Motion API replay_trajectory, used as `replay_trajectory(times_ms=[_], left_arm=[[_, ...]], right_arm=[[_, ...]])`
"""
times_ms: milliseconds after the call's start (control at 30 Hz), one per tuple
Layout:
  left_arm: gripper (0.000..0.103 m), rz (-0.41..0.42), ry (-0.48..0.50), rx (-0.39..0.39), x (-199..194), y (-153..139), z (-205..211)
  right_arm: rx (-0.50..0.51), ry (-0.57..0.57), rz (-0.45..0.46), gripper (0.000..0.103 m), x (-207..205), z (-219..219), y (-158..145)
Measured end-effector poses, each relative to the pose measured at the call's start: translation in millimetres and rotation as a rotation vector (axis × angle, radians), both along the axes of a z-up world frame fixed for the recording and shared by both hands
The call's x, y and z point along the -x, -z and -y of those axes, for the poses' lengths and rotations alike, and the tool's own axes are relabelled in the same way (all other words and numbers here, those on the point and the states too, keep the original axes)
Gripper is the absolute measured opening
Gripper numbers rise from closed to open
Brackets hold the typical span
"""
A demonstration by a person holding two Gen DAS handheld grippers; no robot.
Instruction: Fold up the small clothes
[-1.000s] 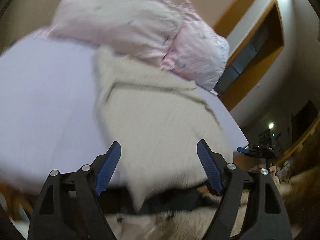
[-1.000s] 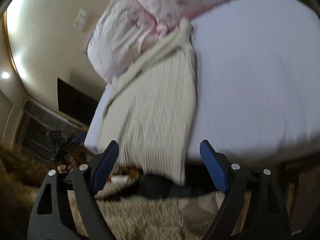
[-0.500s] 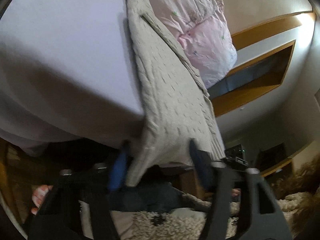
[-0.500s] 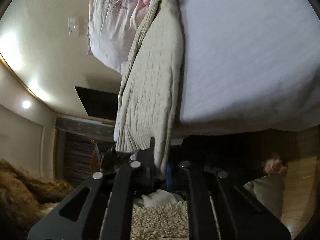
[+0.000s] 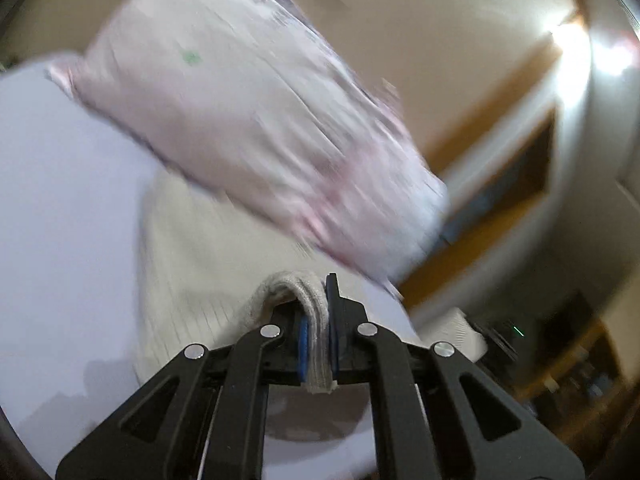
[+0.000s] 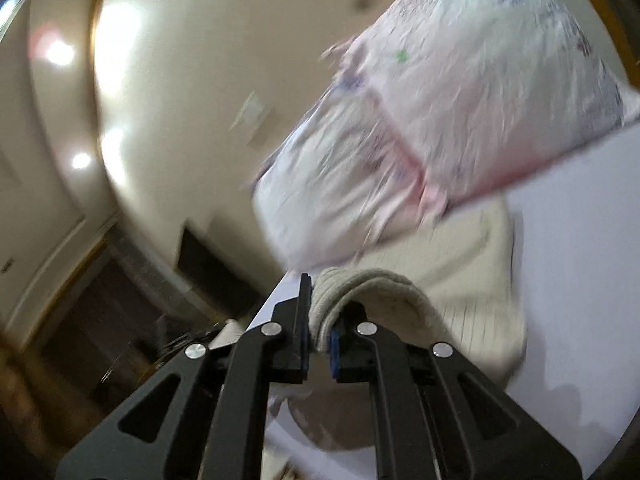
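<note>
A cream knitted sweater point(image 5: 192, 264) lies on the pale lilac bed sheet point(image 5: 60, 200), its far end under the pink pillows. My left gripper point(image 5: 318, 320) is shut on the sweater's ribbed hem, which bunches up between the blue pads and is lifted over the rest of the garment. In the right wrist view my right gripper point(image 6: 318, 320) is shut on the other corner of the sweater point(image 6: 468, 272), also raised above the bed sheet point(image 6: 580, 280). Both views are motion-blurred.
Two pink patterned pillows point(image 5: 248, 120) sit at the head of the bed, just beyond the sweater; they also show in the right wrist view point(image 6: 460, 120). Beige wall point(image 6: 180, 80) with a switch plate behind. Dark furniture and floor lie past the bed's side edge.
Both grippers closed on the sweater's hanging hem at the bed's edge, then lifted it up and carried it over the bed toward the pillows.
</note>
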State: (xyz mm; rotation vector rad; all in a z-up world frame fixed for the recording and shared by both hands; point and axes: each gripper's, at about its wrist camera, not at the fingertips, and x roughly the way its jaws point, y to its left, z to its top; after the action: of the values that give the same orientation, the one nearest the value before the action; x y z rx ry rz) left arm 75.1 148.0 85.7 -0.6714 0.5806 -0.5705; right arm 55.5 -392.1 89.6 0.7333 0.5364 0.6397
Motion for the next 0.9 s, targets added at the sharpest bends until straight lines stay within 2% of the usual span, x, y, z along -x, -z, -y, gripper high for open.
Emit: replay_trajectory(times_ms=[67,167,233,300,367,400,433,467,500,533,567,633,700,767,800,900], left_arm=[[0.007,-0.063,-0.082,-0.05,-58.5,3.2,3.4],[0.007,-0.18,-0.122,-0.1,-115.7,29.0,11.8],[0.007,-0.253,-0.13,-0.134,-137.3,51.6,15.6],[0.007,-0.307,-0.139,-0.142,-145.9,69.1,18.2],[0.008,-0.318,-0.123,-0.121,-143.3,73.1,12.4],[0.009,-0.321,-0.113,-0.112,-141.9,71.3,8.7],[0.02,-0.324,-0.107,-0.11,-141.6,69.1,4.9],[0.045,-0.319,-0.107,-0.11,-136.8,63.7,-0.4],[0.062,-0.307,-0.119,-0.112,-137.0,60.0,-3.8],[0.089,-0.282,-0.147,-0.116,-127.2,53.1,-11.8],[0.095,-0.241,-0.199,-0.13,-116.3,45.3,-19.4],[0.095,-0.216,-0.219,-0.141,-106.9,40.0,-27.2],[0.093,-0.28,-0.195,-0.136,-105.3,49.7,-32.4],[0.079,-0.367,-0.155,-0.115,-106.0,69.9,-31.5],[0.077,-0.395,-0.137,-0.101,-106.5,77.4,-28.7],[0.072,-0.438,-0.098,-0.049,-103.9,95.5,-22.3]], right_arm=[[0.006,0.101,-0.047,0.007,-52.4,-1.2,9.0],[0.021,0.188,-0.177,0.007,-108.6,-0.2,41.8],[0.063,0.23,-0.299,0.007,-145.6,-4.6,72.0],[0.143,0.274,-0.381,0.009,-161.6,-10.2,95.8],[0.186,0.324,-0.4,0.019,-166.7,-10.6,101.3],[0.195,0.369,-0.374,0.045,-164.0,-7.7,97.7],[0.202,0.403,-0.348,0.082,-160.5,-5.9,93.1],[0.216,0.458,-0.314,0.098,-155.2,-2.7,86.6],[0.223,0.53,-0.257,0.101,-144.1,1.6,80.1],[0.215,0.549,-0.211,0.101,-135.5,3.9,75.7],[0.207,0.537,-0.173,0.101,-129.2,6.9,73.0],[0.205,0.523,-0.157,0.101,-127.1,9.0,72.7],[0.202,0.503,-0.171,0.101,-123.6,13.5,79.4],[0.183,0.48,-0.21,0.101,-128.3,12.8,90.2],[0.165,0.466,-0.232,0.101,-131.3,13.1,92.5],[0.142,0.448,-0.25,0.101,-134.4,12.2,90.5]])
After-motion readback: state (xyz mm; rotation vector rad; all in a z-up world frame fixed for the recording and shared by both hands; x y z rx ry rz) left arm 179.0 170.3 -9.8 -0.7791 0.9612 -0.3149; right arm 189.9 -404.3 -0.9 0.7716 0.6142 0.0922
